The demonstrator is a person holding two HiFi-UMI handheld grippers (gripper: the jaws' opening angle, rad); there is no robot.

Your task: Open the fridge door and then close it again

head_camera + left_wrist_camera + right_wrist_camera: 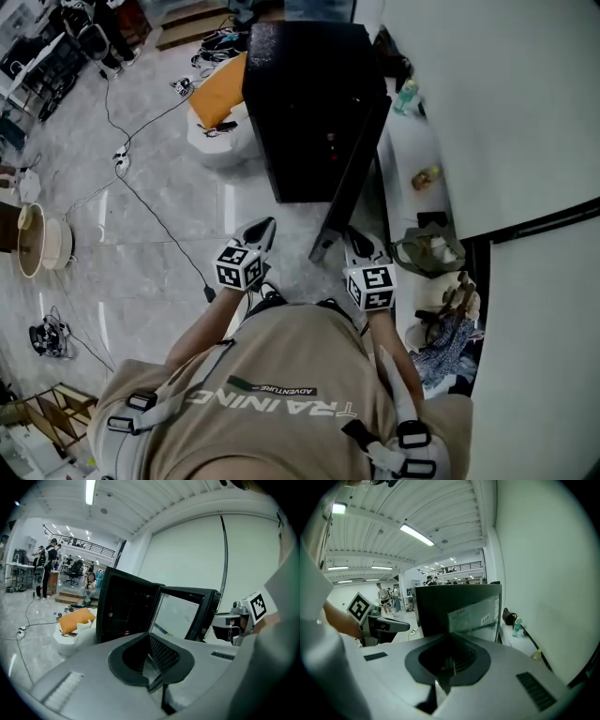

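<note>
A black fridge (300,103) stands on the floor ahead of me with its door (352,178) swung wide open toward me. The door's free edge ends just in front of my two grippers. My left gripper (257,234) is shut and empty, a little left of that edge, facing the dark inside of the fridge (124,611) and the pale inner face of the door (176,616). My right gripper (357,246) is shut too, just right of the edge, facing the glass outer side of the door (473,613). Neither gripper (157,679) (445,679) holds anything.
A white seat with an orange cushion (217,98) sits left of the fridge. Cables (141,202) trail across the floor. Along the right wall, a low ledge (412,141) carries bottles, with a bag (427,251) and clothes (448,328) on the floor nearer me. People stand far off (44,566).
</note>
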